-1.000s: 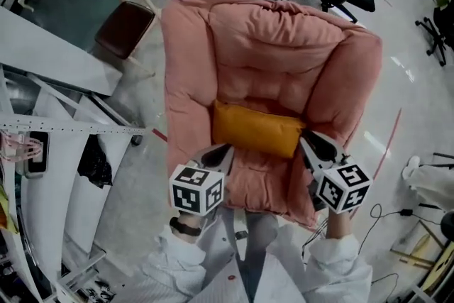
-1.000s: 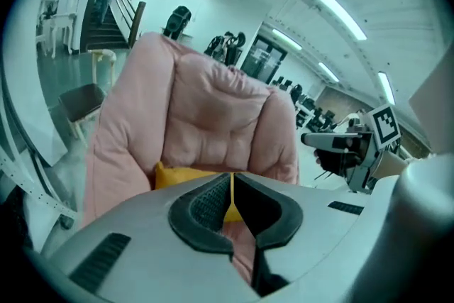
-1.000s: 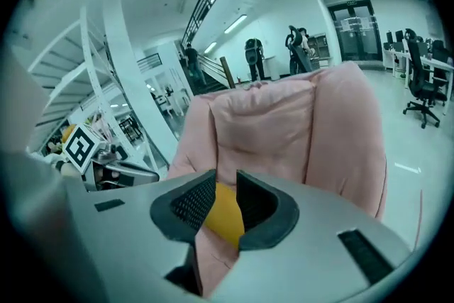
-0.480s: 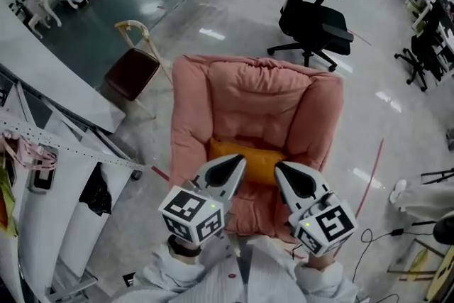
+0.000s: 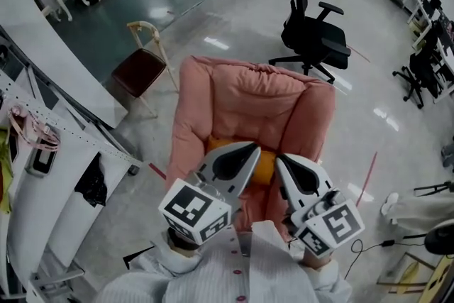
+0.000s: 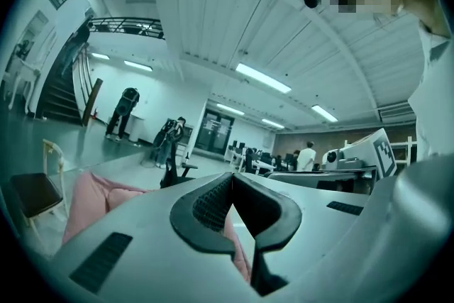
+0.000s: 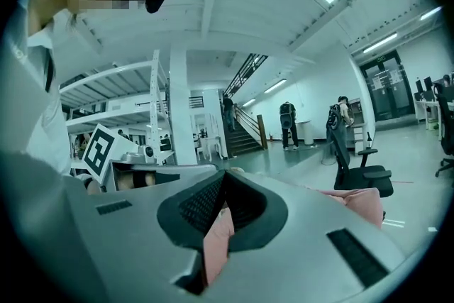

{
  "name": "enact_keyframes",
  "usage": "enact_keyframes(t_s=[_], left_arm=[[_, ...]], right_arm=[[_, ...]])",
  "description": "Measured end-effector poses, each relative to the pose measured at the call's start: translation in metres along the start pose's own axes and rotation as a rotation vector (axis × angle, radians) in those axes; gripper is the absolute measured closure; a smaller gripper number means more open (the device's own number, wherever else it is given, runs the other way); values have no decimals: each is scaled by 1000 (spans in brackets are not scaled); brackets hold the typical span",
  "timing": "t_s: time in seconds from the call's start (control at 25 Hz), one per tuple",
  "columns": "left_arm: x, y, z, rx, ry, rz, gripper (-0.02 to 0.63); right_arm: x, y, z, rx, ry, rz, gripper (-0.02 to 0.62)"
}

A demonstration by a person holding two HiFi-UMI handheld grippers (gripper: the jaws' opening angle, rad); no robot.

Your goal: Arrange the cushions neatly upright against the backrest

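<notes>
The cushion [image 5: 265, 167] lay on the armchair [image 5: 255, 99] seat at the foot of the backrest, mostly hidden behind our left gripper [image 5: 253, 147] and right gripper [image 5: 279, 159]. We held both with jaws together and empty, the right having just closed.

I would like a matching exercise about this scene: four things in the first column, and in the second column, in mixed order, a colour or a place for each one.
Column one:
1. armchair
2. cushion
3. office chair
4. small chair

Column two:
a. black, on the floor beyond the armchair
b. orange, on the armchair
c. pink
d. dark red seat, light frame

Pairs: 1-c, 2-b, 3-a, 4-d
</notes>
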State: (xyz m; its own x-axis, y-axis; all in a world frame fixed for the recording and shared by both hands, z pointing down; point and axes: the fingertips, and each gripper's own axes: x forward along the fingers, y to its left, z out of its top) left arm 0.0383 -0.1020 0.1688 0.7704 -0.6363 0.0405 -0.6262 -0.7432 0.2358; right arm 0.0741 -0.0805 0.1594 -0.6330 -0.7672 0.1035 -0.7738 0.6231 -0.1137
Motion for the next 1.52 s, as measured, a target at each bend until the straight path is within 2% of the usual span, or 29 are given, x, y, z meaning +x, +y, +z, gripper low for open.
enact_keyframes(t_s=[0.4,1.52], left_arm=[[0,-17,-3,9,2,-2,594],[-18,-33,-19,43,24,61,594]], right_arm=[[-9,6,-5,-16,32,50,581],[-31,20,-22,-11,47,86,581]])
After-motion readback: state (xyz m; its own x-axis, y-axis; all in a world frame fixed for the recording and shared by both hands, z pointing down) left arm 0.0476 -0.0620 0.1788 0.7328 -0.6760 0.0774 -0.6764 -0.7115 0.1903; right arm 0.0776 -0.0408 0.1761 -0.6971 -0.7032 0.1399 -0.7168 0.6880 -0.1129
